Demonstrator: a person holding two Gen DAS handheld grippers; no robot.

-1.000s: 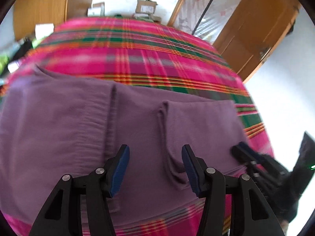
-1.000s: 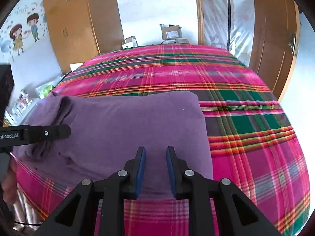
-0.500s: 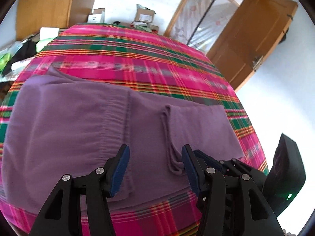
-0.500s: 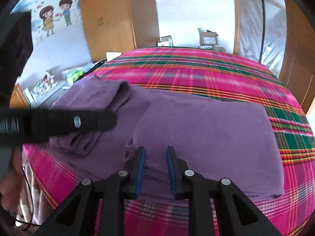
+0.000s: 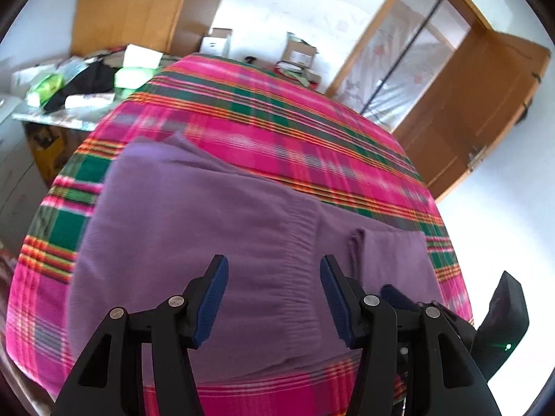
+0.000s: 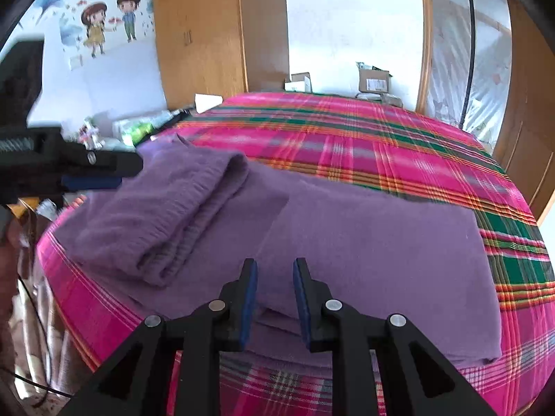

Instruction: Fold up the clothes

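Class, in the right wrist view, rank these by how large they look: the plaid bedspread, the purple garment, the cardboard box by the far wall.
1. plaid bedspread
2. purple garment, close behind; it lies nearer the camera, so the gap is unsure
3. cardboard box, smallest, though it is farthest away

The purple knit garment (image 6: 364, 239) lies flat across the near edge of the plaid-covered bed (image 6: 364, 138), partly folded; one sleeve (image 6: 173, 222) with a ribbed cuff is folded over the body at the left end
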